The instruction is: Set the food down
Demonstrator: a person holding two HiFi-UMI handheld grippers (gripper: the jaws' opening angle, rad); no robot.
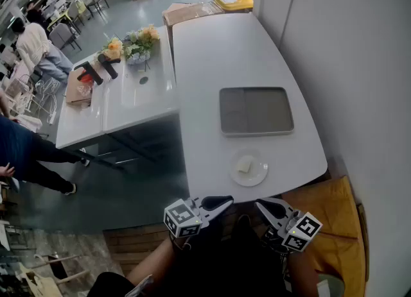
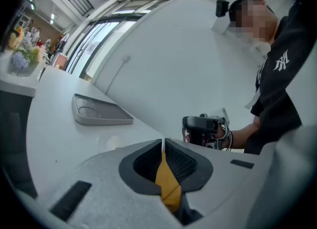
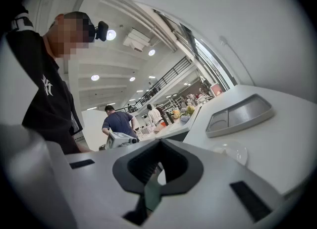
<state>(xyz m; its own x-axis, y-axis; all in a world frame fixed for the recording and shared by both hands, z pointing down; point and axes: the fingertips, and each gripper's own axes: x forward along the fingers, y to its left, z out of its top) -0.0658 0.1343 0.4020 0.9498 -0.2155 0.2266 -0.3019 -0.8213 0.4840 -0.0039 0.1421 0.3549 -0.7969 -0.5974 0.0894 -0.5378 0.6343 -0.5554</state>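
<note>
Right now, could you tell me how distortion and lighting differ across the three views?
Head view: evenly lit, table edges bowed. Left gripper view: heavy fisheye, dark corners. Right gripper view: same fisheye, ceiling lamp blown white.

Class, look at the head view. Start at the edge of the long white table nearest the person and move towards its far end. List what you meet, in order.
The small plate holding a piece of food → grey tray → yellow bin, past the table's far end.

Bright, even indoor light. Ceiling lamps [image 3: 110,34] flare in right gripper view, window [image 2: 91,42] daylight in left. Soft shadow under bench [image 1: 212,58]. Heavy fisheye, dark corners, close foreground soft.
</note>
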